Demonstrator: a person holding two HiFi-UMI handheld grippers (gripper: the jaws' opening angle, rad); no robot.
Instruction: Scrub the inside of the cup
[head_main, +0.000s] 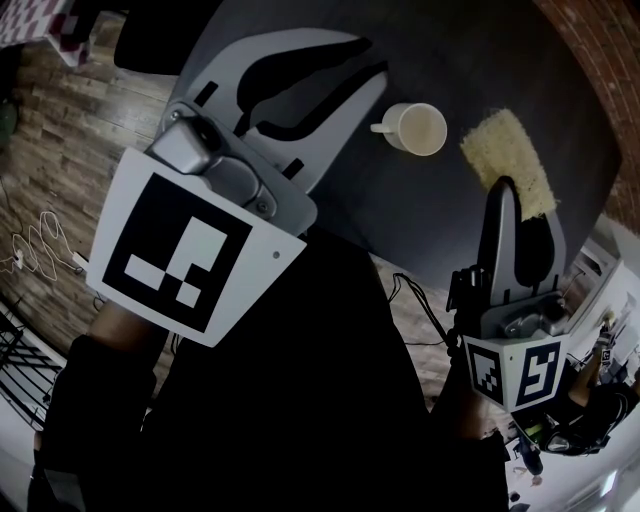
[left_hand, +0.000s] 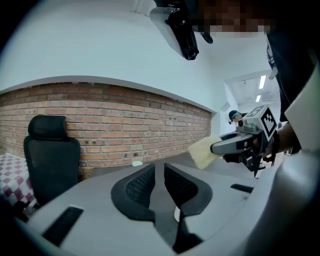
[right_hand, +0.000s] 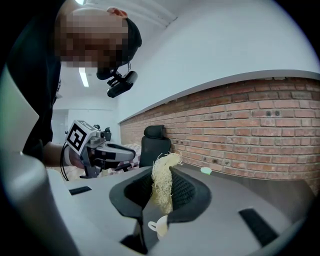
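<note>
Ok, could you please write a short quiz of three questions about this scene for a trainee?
1. True or false: the right gripper has its jaws closed on the yellow scrubber.
2. Where is the white cup? A) upright on the dark table; B) on the floor; C) inside a sink.
3. Fill in: between the jaws of the left gripper there is ____.
Key: 1 true; 2 A; 3 nothing.

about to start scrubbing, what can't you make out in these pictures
Inside of the cup: too small in the head view to judge.
Both gripper views: the jaws hide all but a sliver of it.
Lower end of the loofah scrubber: head view, covered by the right gripper clamping it.
Near edge of the table: hidden by the person's dark clothing.
</note>
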